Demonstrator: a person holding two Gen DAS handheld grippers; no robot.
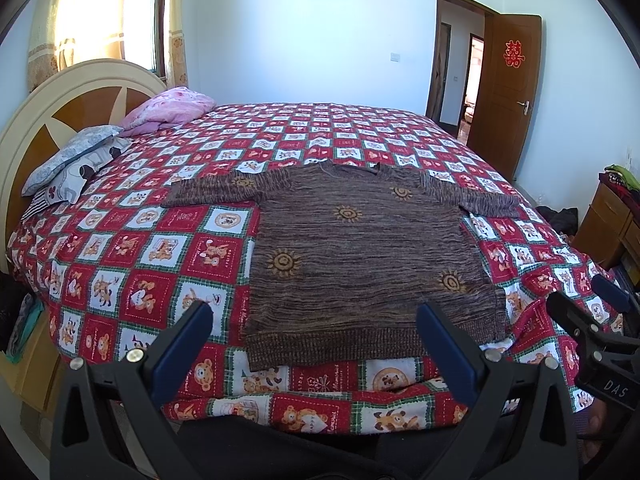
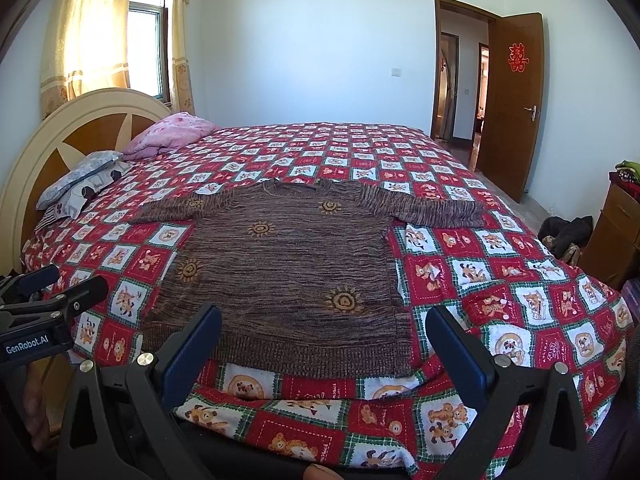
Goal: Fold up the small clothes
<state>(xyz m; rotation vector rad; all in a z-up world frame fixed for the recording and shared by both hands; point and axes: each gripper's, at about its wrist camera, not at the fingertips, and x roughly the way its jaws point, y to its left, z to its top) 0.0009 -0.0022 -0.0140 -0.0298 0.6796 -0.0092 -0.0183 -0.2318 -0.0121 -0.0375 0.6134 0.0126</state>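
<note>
From both wrist cameras I lose the bed's [image 1: 120, 264] near edge under my own gripper frames, and the bedspread [image 2: 500, 280] drops out of sight below them. The sweater's [image 1: 360, 248] collar at the far end is too foreshortened to read clearly, and the tip of its right sleeve [image 2: 444, 210] blends into the pattern. What sits on the wooden cabinet [image 2: 616, 228] at the right is cut off by the lens rim. The sweater lies flat and spread, hem just short of the bed's near edge, both sleeves stretched out sideways, roughly midway along that edge. There is plenty of bare bedspread to the left, to the right and beyond it toward the far edge; pillows [image 1: 76, 164] are bunched at the headboard [image 1: 52, 108] corner, well apart from the garment. My left gripper [image 1: 316, 336] is spread wide, its fingers straddling the hem from above, gripping nothing. My right gripper [image 2: 324, 340] is equally wide apart over the hem's right half, also empty. I cannot tell whether either one touches the knit.
</note>
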